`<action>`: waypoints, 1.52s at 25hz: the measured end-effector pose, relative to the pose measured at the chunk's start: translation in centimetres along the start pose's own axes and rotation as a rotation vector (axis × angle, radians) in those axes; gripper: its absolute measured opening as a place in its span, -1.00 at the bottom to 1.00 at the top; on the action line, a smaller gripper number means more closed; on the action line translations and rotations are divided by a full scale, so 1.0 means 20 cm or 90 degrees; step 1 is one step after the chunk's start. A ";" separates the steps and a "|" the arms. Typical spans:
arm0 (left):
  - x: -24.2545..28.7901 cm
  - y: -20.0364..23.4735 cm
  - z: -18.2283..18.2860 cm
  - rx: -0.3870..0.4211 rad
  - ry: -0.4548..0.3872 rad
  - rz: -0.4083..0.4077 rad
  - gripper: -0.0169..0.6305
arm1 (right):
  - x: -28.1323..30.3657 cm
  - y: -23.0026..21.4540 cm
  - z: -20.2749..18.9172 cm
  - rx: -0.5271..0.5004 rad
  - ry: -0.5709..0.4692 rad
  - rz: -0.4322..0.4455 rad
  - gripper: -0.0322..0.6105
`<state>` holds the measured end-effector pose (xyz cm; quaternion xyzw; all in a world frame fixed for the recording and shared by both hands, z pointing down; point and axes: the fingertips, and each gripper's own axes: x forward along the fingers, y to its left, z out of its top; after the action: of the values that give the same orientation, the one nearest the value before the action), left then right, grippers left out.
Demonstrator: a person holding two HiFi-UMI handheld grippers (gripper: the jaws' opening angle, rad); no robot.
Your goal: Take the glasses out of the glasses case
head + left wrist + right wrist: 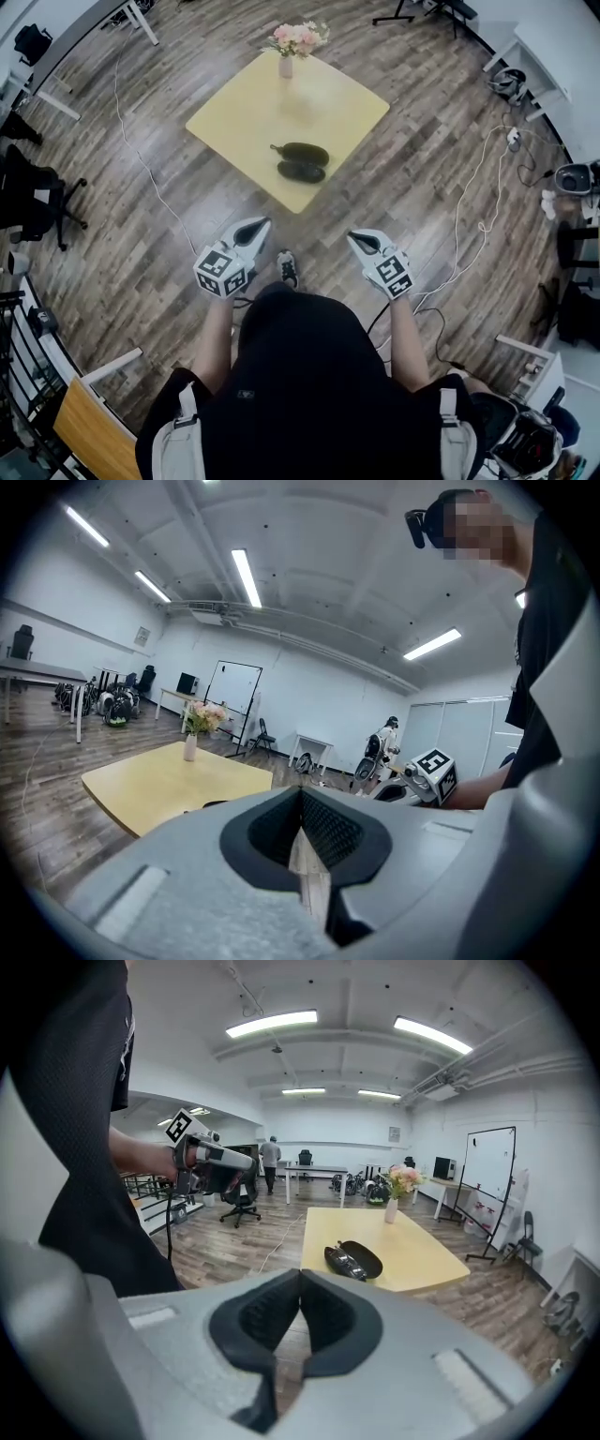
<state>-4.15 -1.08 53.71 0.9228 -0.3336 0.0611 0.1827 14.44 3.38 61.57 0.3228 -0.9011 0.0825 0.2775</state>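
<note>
i see case [302, 161] open on table [234, 117], glasses [345, 1261] inside, well ahead, about midway between my grippers. long axis crosswise to me. left gripper [258, 225], right gripper [361, 241]: jaws pressed together, nothing held. i judge neither is clearly nearer.

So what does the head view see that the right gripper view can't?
Only the head view shows a shoe and the whole right gripper. Only the right gripper view shows ceiling lights and a person standing far off. Both show the yellow table, the open glasses case, the flowers and the left gripper.
</note>
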 end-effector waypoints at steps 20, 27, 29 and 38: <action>0.22 0.45 0.13 -0.003 0.021 -0.036 -0.91 | 0.36 -0.25 0.17 -0.003 0.036 -0.022 -0.89; 0.20 0.55 0.14 -0.018 0.010 0.014 -0.91 | 0.51 -0.32 0.25 -0.043 0.036 0.025 -0.89; 0.20 0.59 0.15 -0.029 0.002 0.036 -0.91 | 0.56 -0.34 0.28 -0.069 0.041 0.048 -0.89; 0.39 0.65 0.21 -0.060 -0.050 0.149 -0.91 | 0.68 -0.63 0.33 -0.120 0.027 0.178 -0.89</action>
<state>-6.51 -16.55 55.42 0.8695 -0.4484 0.0303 0.2048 10.73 -15.89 63.11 0.1648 -0.9351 0.0420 0.3111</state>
